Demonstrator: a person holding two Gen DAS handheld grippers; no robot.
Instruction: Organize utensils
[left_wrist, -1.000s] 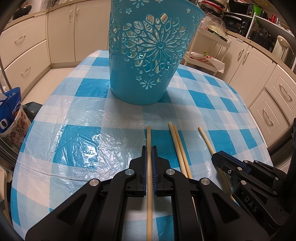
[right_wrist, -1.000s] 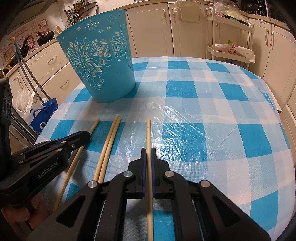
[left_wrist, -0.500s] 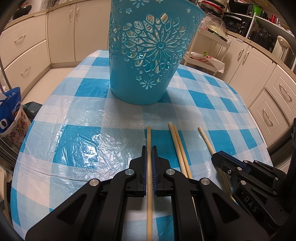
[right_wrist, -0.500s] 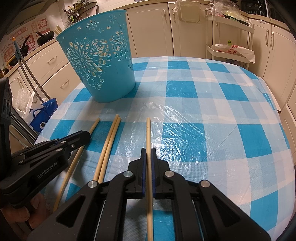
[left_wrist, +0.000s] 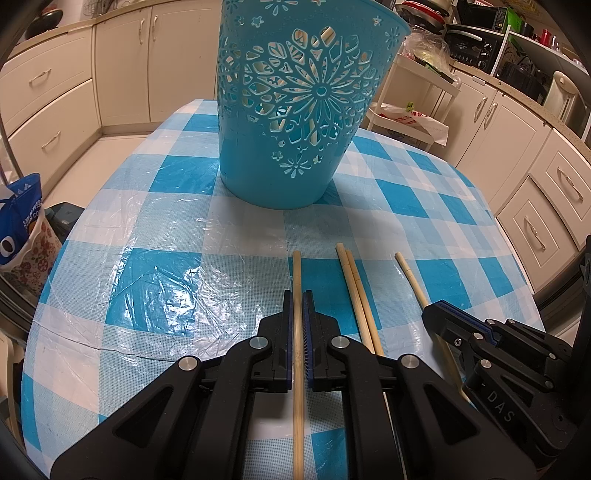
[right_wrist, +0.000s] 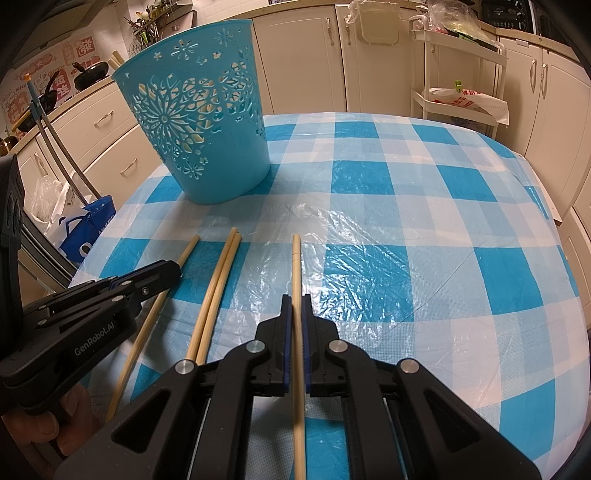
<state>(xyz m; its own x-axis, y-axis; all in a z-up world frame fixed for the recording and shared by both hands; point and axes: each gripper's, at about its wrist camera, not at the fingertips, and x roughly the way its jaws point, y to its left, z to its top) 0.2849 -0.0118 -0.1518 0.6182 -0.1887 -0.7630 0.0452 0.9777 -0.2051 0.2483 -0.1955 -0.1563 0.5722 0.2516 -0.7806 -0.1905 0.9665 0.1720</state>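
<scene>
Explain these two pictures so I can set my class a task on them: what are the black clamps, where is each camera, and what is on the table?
No robot here: a person holds two hand-held clamps, each carrying a forward-looking camera. One picture looks along the left gripper, the other along the right gripper. Each is shut on one chopstick: the left chopstick and the right chopstick. Between them two loose chopsticks lie side by side on the checked tablecloth. Beyond stands a blue basket, already holding some sticks.

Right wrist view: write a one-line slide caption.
Right tongs shut on one wooden chopstick on the blue-checked tablecloth, beside a loose pair of wooden chopsticks and a perforated turquoise plastic bin.
</scene>
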